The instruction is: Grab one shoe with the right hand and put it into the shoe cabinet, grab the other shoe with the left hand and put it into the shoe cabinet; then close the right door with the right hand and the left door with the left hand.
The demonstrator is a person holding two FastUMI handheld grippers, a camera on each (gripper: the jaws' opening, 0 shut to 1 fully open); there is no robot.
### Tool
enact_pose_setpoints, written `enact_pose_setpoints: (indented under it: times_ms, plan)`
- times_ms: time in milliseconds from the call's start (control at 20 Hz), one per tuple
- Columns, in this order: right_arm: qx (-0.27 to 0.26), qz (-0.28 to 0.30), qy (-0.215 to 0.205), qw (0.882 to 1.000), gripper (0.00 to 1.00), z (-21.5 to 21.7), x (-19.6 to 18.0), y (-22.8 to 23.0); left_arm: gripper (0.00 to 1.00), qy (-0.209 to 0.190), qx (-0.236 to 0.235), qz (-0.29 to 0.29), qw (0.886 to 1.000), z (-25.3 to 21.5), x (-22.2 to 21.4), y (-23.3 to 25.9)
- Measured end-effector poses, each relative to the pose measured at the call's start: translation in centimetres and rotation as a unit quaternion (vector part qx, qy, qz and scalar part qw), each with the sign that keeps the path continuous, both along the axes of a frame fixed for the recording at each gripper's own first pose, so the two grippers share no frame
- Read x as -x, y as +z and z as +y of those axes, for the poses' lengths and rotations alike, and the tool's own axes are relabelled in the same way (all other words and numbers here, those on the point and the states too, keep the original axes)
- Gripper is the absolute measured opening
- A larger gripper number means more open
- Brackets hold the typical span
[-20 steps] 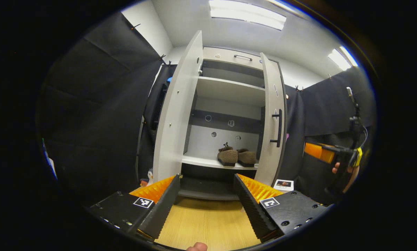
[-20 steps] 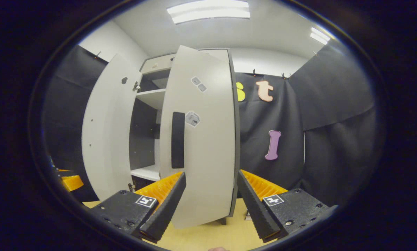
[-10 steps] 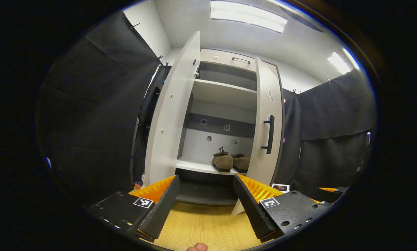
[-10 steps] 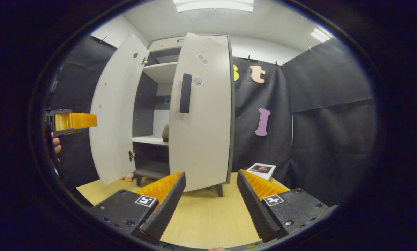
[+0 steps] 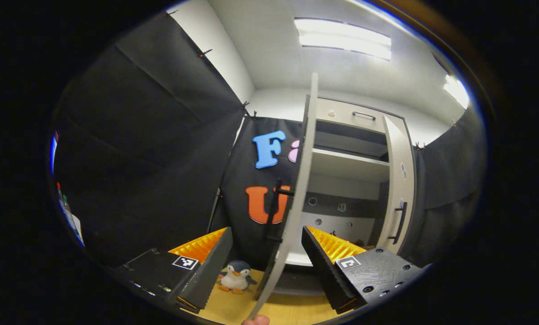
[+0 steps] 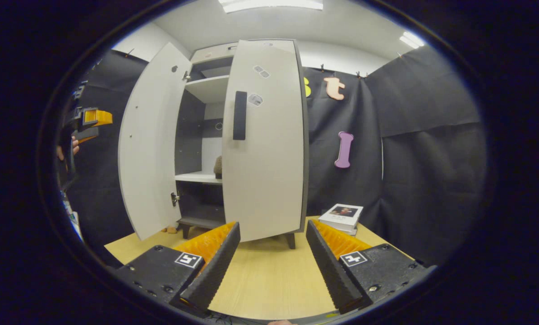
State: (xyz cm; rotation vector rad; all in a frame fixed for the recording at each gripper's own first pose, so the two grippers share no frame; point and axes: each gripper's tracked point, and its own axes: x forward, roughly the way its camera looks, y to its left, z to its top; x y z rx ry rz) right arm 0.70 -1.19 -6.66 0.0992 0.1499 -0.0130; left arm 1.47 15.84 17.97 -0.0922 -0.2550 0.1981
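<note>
Both tongs (image 5: 262, 266) (image 6: 271, 266) gape before the half-open cabinet (image 6: 251, 135).

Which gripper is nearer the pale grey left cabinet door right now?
Left. The left gripper has the pale grey left cabinet door edge-on between its open fingers; the right gripper sits well back over the floor.

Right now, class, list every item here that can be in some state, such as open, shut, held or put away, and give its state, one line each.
left door: wide open, its edge between the open fingers of the left gripper.
right door: nearly shut, a gap remains.
shoe: on the cabinet shelf, partly hidden by the right door.
left gripper: open, holding nothing.
right gripper: open, holding nothing, back from the cabinet.
books: stacked flat on the floor, shut.
toy penguin: upright on the floor.
</note>
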Motion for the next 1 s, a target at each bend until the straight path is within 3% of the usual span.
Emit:
enact_pose_setpoints:
  times_ms: [50, 150, 250, 550, 600, 650, 800, 850, 1000]
  plan:
    - [0.002, 0.0, 0.004, 1.0, 0.96, 0.0, -0.2, 0.2, 0.99, 0.016, 0.005, 0.005, 1.0, 2.2, -1.0, -0.3]
    - [0.006, -0.001, 0.011, 1.0, 0.94, 0.1, -0.5, 0.5, 0.95, 0.043, 0.023, 0.031, 0.998, 6.0, -2.8, -1.5]
    - [0.016, -0.003, 0.005, 1.0, 0.96, -0.4, -0.7, 0.7, 0.95, 0.038, 0.037, 0.035, 0.998, 7.1, -4.7, -1.6]
    - [0.036, -0.003, 0.001, 0.999, 0.96, -0.8, -1.9, 1.8, 0.95, 0.009, 0.032, 0.04, 0.999, 8.2, -5.2, -3.5]
    - [0.039, -0.003, 0.002, 0.999, 0.96, -0.8, -2.2, 1.9, 0.99, 0.002, 0.03, 0.041, 0.999, 8.1, -5.3, -3.7]
    - [0.039, -0.004, 0.001, 0.999, 0.96, -0.7, -2.4, 2.1, 0.95, -0.007, 0.03, 0.046, 0.998, 8.0, -5.3, -4.1]
    - [0.035, -0.007, -0.005, 0.999, 0.96, -1.0, -2.4, 2.5, 0.99, -0.006, 0.007, 0.042, 0.999, 7.7, -4.7, -3.9]
    - [0.034, -0.007, -0.008, 0.999, 0.96, -1.1, -2.3, 2.5, 0.94, -0.005, 0.001, 0.042, 0.999, 7.4, -4.8, -3.8]
    - [0.04, -0.005, -0.011, 0.999, 0.96, -1.3, -2.0, 2.2, 0.94, -0.008, 0.005, 0.045, 0.999, 6.7, -5.2, -4.1]
